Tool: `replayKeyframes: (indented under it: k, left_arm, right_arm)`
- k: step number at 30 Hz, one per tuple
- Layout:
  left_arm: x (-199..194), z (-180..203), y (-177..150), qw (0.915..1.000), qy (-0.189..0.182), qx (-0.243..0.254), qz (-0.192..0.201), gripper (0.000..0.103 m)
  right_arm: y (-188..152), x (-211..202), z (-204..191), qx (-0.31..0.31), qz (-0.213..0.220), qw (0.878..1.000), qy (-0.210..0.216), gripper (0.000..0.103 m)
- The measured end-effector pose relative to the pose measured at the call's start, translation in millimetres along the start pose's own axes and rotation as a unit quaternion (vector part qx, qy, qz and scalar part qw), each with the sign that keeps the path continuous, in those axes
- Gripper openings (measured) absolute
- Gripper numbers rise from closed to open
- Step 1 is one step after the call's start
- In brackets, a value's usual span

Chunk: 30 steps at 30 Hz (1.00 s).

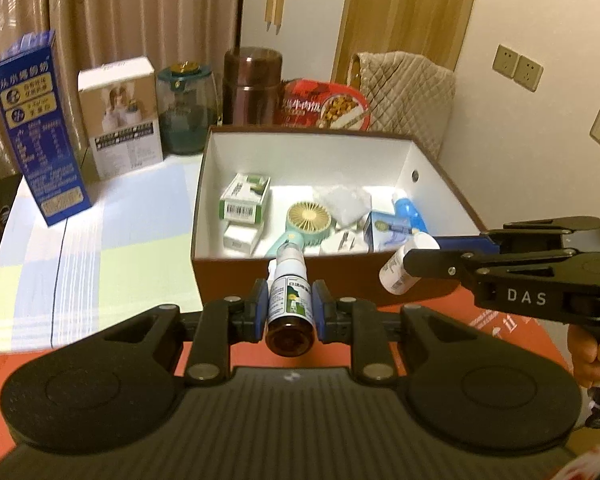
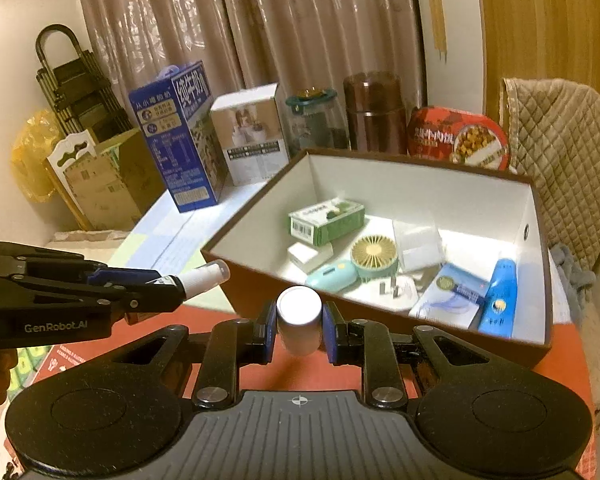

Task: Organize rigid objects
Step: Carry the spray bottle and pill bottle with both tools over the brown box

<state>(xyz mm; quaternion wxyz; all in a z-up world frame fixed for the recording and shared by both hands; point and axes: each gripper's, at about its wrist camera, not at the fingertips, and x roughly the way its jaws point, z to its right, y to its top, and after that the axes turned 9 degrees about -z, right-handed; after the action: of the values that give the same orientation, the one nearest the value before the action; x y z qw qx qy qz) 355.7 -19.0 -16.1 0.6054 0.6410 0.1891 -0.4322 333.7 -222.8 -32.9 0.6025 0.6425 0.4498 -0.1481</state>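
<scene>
My left gripper (image 1: 289, 304) is shut on a brown spray bottle (image 1: 290, 312) with a white label and white nozzle, held pointing toward the open brown box (image 1: 300, 136). From the right wrist view the same spray bottle (image 2: 198, 276) sticks out of the left gripper (image 2: 172, 288) just left of the box corner. My right gripper (image 2: 299, 320) is shut on a small white pill bottle (image 2: 299, 316); this pill bottle (image 1: 404, 266) shows in the right gripper (image 1: 414, 254) near the box's front right. Both bottles hang above the red mat in front of the box (image 2: 536, 216).
Inside the box lie a green carton (image 2: 326, 220), a mint hand fan (image 2: 374, 256), a white plug (image 2: 396, 292) and a blue bottle (image 2: 500, 300). Behind stand a blue milk carton (image 1: 40, 128), a white carton (image 1: 120, 116), a glass jar (image 1: 186, 108), a brown flask (image 1: 252, 84) and a red tub (image 1: 324, 106).
</scene>
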Motion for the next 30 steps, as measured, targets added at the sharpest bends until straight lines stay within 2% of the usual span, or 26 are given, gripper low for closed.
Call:
replayKeyframes:
  k: [15, 30]
  left_arm:
    - [16, 4, 39, 0.9993, 0.009, 0.026, 0.026, 0.019]
    - [57, -2, 56, 0.9989, 0.029, 0.037, 0.004, 0.019]
  right_arm:
    - [40, -7, 13, -0.001, 0.037, 0.999, -0.002, 0.021]
    - [49, 30, 29, 0.008, 0.016, 1.000, -0.015, 0.021]
